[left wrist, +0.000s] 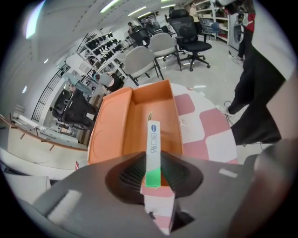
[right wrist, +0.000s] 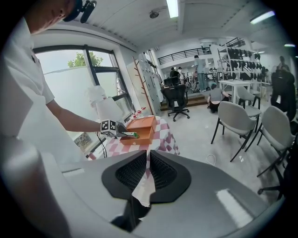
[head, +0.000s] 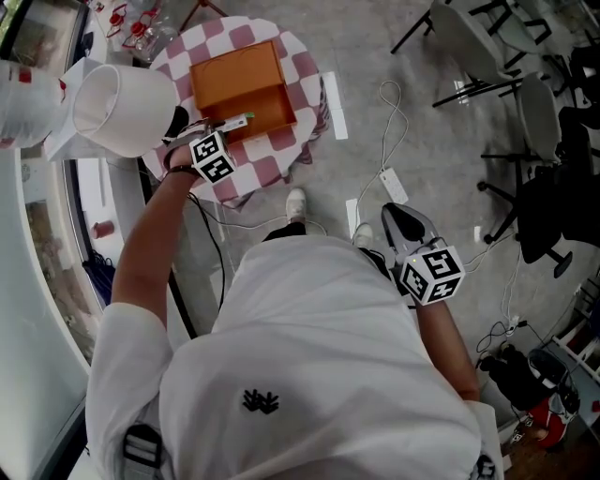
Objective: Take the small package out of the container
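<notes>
An orange open-topped container (head: 239, 80) lies on a small table with a pink-and-white checked cloth (head: 309, 70). My left gripper (head: 217, 125) is at the container's near edge, shut on the small package (head: 239, 120), a thin white pack with a green end. In the left gripper view the package (left wrist: 153, 148) stands edge-on between the pads, above the container's (left wrist: 116, 125) near rim, whose inside looks bare. The right gripper view shows the package (right wrist: 132, 135) held just above the front wall. My right gripper (head: 394, 214) hangs low beside my body, away from the table, its jaws together on nothing.
A large white lampshade-like cylinder (head: 122, 108) stands just left of the table, close to my left arm. Several red-handled items (head: 131, 23) lie behind it. Cables and tags (head: 392, 178) trail over the floor on the right. Office chairs (head: 525, 103) stand at the far right.
</notes>
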A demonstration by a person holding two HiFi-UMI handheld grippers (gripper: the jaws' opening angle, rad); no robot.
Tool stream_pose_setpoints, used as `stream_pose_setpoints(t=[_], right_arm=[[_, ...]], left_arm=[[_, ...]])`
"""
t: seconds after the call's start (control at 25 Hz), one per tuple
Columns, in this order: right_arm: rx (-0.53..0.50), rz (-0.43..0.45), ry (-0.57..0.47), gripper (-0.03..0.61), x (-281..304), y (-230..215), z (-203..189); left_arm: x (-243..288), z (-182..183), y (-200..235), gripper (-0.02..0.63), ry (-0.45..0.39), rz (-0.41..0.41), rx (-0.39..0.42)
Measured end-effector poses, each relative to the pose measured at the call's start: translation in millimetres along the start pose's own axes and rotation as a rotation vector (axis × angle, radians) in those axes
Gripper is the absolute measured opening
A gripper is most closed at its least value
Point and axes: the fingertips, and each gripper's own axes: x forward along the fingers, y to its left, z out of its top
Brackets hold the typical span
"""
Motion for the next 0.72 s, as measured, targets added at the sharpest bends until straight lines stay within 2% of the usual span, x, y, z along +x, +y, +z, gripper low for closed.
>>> stream_pose_setpoints(t=[0.4,0.72], right_arm=[[-0.034,0.039,-0.01,0.02,-29.8,-26.9,-2.9],[-0.071,0.082,-0.027,0.02,-58.1,-55.3,-2.5]], left_arm=[[-44.5,29.1,3.3,0.149,-0.068,0.023,-0.32],[-97.4,79.0,-8.4,0.149,-0.201,0.041,-0.585]])
